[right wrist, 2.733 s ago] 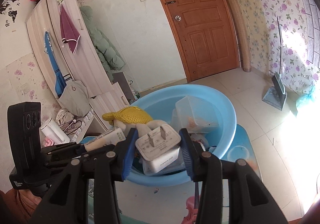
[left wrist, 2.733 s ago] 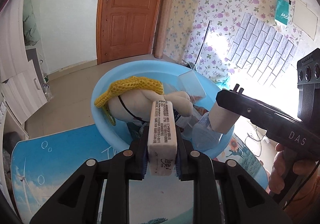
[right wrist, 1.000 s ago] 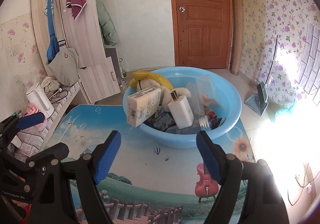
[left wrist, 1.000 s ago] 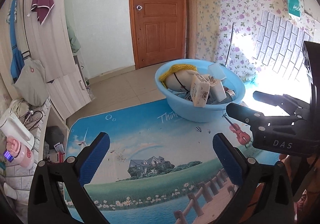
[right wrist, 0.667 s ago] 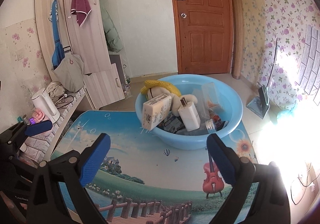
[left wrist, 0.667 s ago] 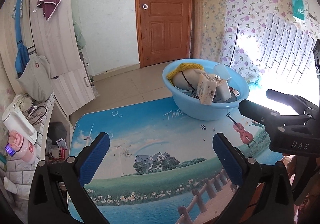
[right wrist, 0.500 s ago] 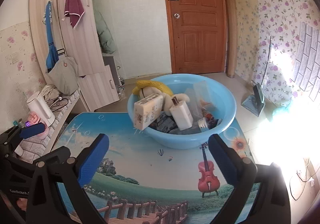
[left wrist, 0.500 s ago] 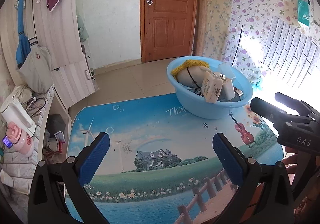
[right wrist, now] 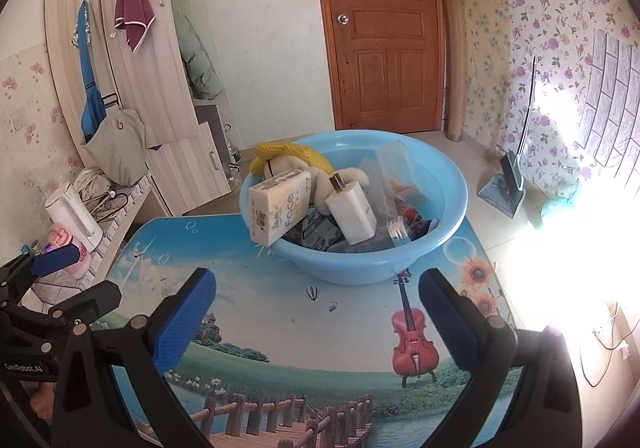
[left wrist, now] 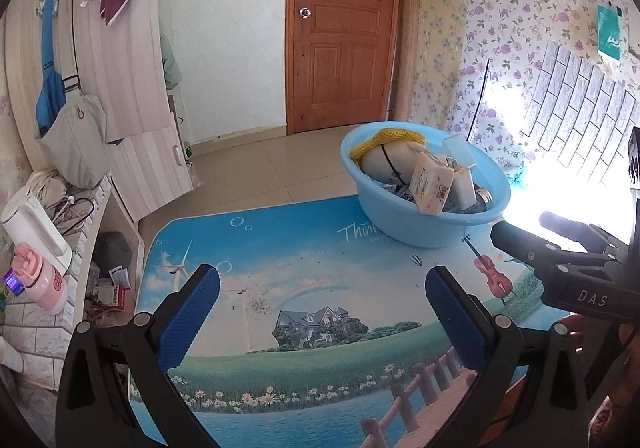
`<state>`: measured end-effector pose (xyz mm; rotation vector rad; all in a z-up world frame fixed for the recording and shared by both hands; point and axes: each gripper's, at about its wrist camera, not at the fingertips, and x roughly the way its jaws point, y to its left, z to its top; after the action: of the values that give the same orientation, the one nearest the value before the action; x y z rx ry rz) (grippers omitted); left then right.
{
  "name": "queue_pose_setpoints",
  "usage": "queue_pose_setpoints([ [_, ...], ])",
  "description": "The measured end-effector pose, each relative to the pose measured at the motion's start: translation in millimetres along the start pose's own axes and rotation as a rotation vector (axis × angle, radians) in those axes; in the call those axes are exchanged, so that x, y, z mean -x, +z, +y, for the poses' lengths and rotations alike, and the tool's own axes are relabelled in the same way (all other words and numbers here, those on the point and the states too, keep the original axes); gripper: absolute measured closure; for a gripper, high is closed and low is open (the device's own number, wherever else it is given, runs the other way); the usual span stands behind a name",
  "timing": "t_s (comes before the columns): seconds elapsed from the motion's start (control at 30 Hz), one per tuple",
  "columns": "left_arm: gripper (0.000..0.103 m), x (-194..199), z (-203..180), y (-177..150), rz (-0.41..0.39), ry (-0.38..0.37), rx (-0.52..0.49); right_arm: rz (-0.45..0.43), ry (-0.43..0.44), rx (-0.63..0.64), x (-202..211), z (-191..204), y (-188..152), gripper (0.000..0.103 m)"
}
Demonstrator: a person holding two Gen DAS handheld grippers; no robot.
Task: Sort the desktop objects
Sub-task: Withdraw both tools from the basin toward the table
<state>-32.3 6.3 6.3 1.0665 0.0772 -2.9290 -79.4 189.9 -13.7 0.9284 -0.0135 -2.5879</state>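
A blue basin (right wrist: 420, 256) (left wrist: 384, 224) stands at the far end of the picture-printed table mat. In it lie a tissue pack (right wrist: 278, 206) (left wrist: 432, 184), a white charger plug (right wrist: 352, 208) (left wrist: 464, 184), a plush toy with a yellow knit hat (right wrist: 288, 156) (left wrist: 384, 138), a clear plastic box (right wrist: 396, 172) and a jar with a metal lid (right wrist: 398, 232). My left gripper (left wrist: 320, 308) hangs open over the mat, well short of the basin. My right gripper (right wrist: 316, 310) is open too, nothing between its pads. The right gripper's fingers (left wrist: 536, 244) show at the left view's right edge.
A low shelf at the left carries a white kettle (right wrist: 74, 214) and a pink item (left wrist: 38, 280). Wardrobe doors (right wrist: 136, 60) with hanging cloths stand behind it. A wooden door (right wrist: 382, 28) faces me. Bright sunlight washes out the floor at the right.
Both grippers let go of the tissue pack and the charger plug into the basin, opened wide and drew back toward the near end of the mat. Over the last half second they barely shift.
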Motion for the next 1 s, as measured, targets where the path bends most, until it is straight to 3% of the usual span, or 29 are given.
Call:
queue_pose_setpoints([
  [0.13, 0.000, -3, 0, -1, -0.002, -0.038, -0.009, 0.032, -0.014, 0.011, -9, 0, -7, 0.000],
  [0.23, 0.000, -3, -4, -6, -0.017, -0.150, -0.042, 0.051, -0.022, 0.017, -11, -1, -11, 0.000],
  [0.57, 0.000, -10, -7, -9, 0.023, -0.082, -0.019, 0.091, -0.014, 0.005, -11, -4, -20, 0.000],
  [1.0, 0.000, -9, -2, -11, 0.024, -0.071, -0.001, 0.095, -0.016, 0.007, -11, -2, -22, 0.000],
])
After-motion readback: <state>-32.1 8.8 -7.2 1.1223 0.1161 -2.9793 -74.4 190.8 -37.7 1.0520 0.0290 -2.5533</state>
